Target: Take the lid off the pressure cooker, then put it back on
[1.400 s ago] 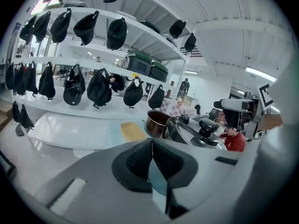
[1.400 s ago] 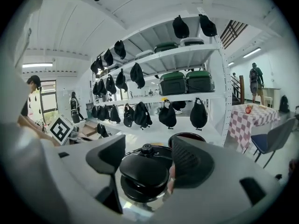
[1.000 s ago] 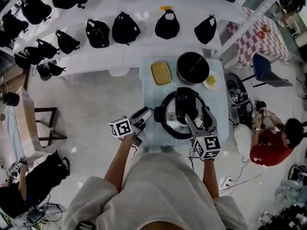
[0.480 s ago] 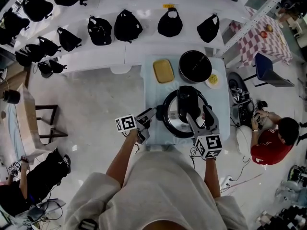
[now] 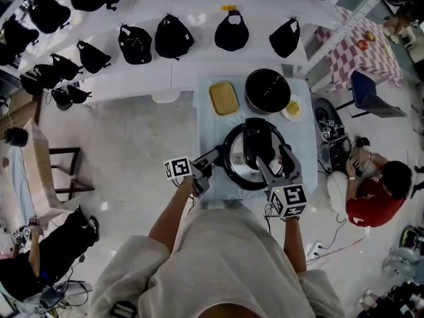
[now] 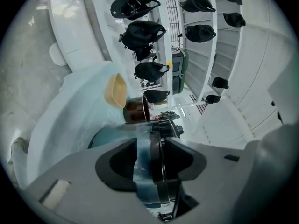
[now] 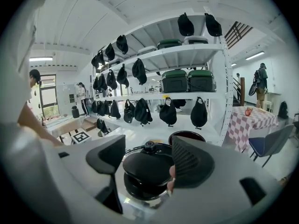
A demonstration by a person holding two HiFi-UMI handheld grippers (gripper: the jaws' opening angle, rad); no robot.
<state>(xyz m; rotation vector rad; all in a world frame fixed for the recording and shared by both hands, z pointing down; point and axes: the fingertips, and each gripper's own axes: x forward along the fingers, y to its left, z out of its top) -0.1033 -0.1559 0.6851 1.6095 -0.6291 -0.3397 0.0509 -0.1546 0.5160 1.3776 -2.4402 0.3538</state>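
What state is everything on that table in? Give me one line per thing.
pressure cooker: upright, closed.
lid: seated on the cooker.
left gripper: jaws have just been closing round the side handle, not yet clamped.
right gripper: shut on the lid handle.
black pot: upright, uncovered.

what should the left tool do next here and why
Probably finish closing the left tool on the side handle: its jaws have just been closing around it, yet a gap shows on one side. The right tool clamps the lid handle, so the cooker likely needs bracing before any twist.
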